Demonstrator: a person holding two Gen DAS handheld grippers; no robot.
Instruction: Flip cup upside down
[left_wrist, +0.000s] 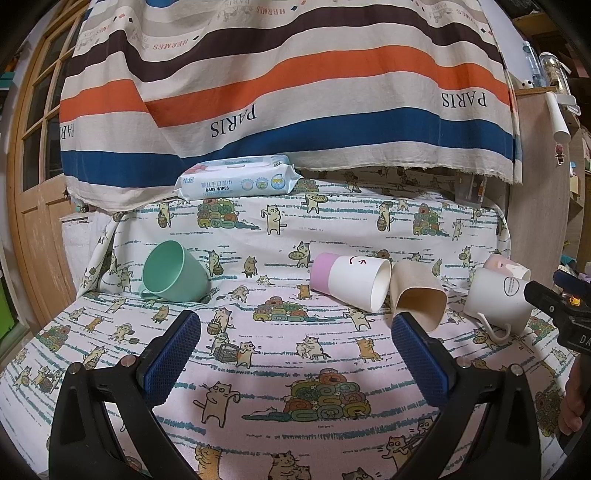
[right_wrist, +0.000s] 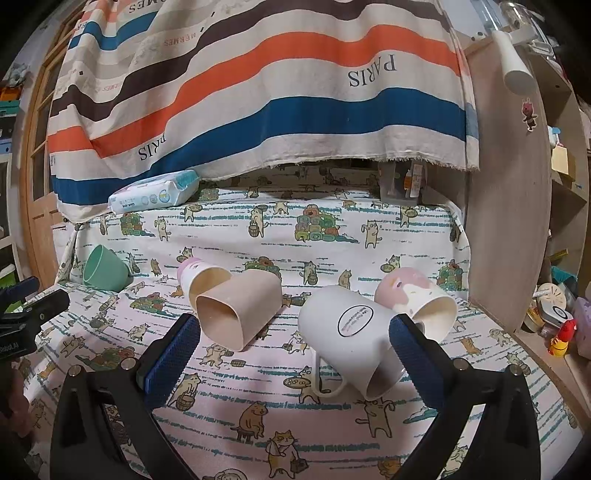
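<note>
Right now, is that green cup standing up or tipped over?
Tipped over. The green cup lies on its side on the cat-print cloth, its open mouth showing and its handle against the cloth.

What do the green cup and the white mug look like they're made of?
Green cup: likely matte plastic, with an even colour, thin wall and no glare. White mug: probably glazed ceramic, with a thick rim, smooth surface and printed logo, though it could be plastic.

striped cloth (left_wrist: 288, 85) beside wooden door (left_wrist: 33, 155)
</note>
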